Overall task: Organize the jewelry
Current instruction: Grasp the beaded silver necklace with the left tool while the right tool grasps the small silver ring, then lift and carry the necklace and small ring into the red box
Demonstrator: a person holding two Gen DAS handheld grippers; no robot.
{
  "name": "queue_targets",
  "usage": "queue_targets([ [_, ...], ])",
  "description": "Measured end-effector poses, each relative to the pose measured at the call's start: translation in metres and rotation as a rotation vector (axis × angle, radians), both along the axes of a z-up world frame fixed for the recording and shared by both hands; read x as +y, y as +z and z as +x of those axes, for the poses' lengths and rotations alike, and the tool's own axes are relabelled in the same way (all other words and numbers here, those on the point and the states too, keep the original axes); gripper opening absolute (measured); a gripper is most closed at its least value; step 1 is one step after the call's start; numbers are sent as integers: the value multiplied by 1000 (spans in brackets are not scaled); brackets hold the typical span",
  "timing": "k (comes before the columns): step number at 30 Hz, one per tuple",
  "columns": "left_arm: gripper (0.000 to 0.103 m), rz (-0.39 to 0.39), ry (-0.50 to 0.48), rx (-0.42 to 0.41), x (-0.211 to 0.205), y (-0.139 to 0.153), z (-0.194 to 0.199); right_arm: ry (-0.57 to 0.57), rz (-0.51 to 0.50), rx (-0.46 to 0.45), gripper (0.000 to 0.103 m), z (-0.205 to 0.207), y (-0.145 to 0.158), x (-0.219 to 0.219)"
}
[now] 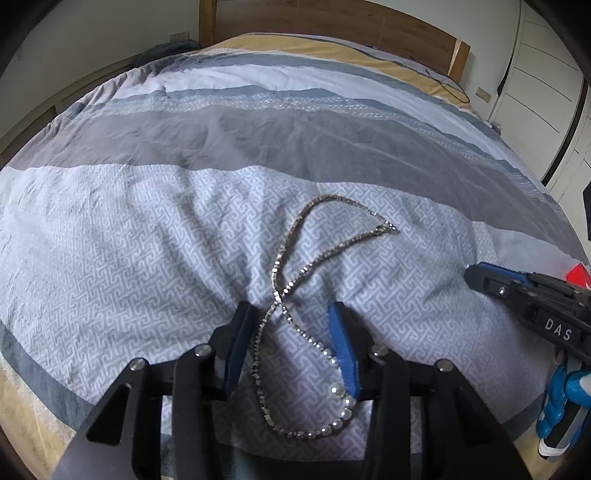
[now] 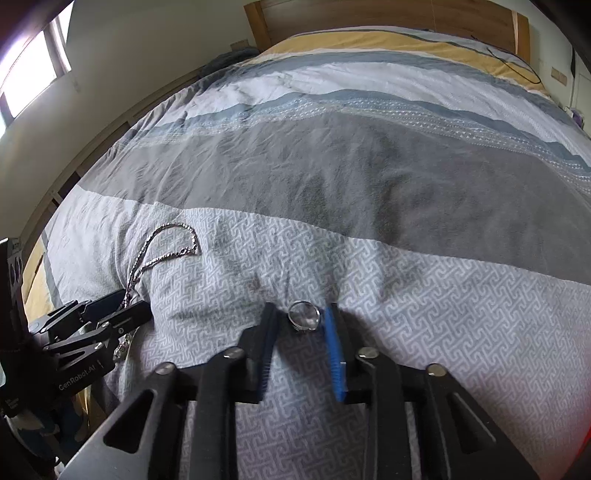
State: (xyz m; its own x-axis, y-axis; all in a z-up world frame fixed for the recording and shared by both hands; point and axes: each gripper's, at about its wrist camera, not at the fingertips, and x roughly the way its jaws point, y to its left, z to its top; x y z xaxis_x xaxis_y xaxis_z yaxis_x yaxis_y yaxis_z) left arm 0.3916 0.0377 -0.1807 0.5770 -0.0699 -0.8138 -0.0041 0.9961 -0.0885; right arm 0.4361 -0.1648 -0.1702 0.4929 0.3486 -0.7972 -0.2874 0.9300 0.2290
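A silver rhinestone necklace (image 1: 295, 266) with a few pearls lies twisted in a figure-eight on the patterned duvet. My left gripper (image 1: 291, 314) is open, its fingers on either side of the necklace's crossing point, low over the bed. The necklace also shows in the right wrist view (image 2: 162, 243). A silver ring (image 2: 303, 316) lies on the duvet. My right gripper (image 2: 300, 314) is open with the ring between its fingertips, close to the right pad. The right gripper shows at the right edge of the left wrist view (image 1: 476, 277).
The bed (image 1: 258, 147) has a grey, white and blue striped duvet and a wooden headboard (image 1: 332, 22). A red object (image 1: 578, 275) peeks in at the right edge. A white wardrobe (image 1: 546, 92) stands on the right, a window (image 2: 33, 74) on the left.
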Motion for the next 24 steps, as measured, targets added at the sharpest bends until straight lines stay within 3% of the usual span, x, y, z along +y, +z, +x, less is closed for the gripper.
queue_targets([
  [2, 32, 12, -4, 1, -3, 2, 3, 7, -2, -1, 19, -1, -3, 2],
  [6, 5, 34, -56, 7, -13, 7, 3, 7, 11, -9, 18, -4, 1, 0],
  [15, 3, -29, -64, 6, -20, 26, -16, 9, 22, -51, 18, -42, 26, -10],
  [24, 3, -39, -116, -49, -52, 76, -53, -18, 60, -96, 18, -96, 70, -34],
])
